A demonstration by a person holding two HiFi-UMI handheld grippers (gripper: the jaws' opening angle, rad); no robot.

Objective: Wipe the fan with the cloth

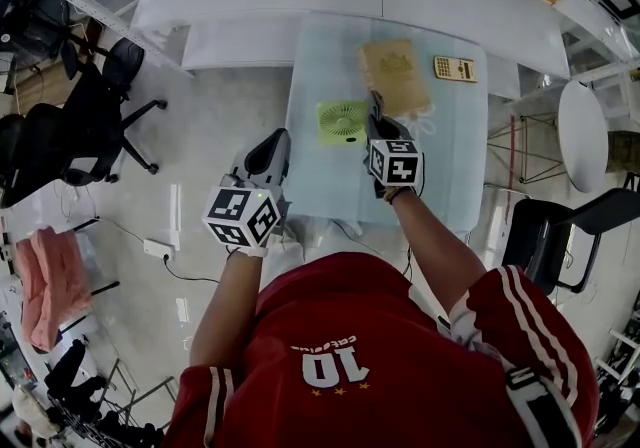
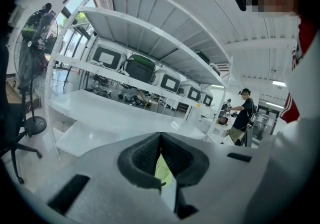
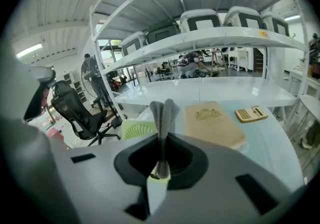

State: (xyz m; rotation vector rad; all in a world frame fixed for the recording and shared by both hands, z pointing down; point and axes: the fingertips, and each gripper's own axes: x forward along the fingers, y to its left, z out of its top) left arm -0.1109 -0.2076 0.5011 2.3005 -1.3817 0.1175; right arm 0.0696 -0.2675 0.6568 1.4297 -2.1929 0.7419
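Pinching cloth (image 3: 161, 115), right tool (image 3: 161, 140); right gripper view clearest.

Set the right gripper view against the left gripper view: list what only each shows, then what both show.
Only the right gripper view: the grey cloth pinched in the right gripper, the tan book and the calculator. Only the left gripper view: the left gripper, shut and empty, and the person's red shirt. Both: the green fan and the white shelving.
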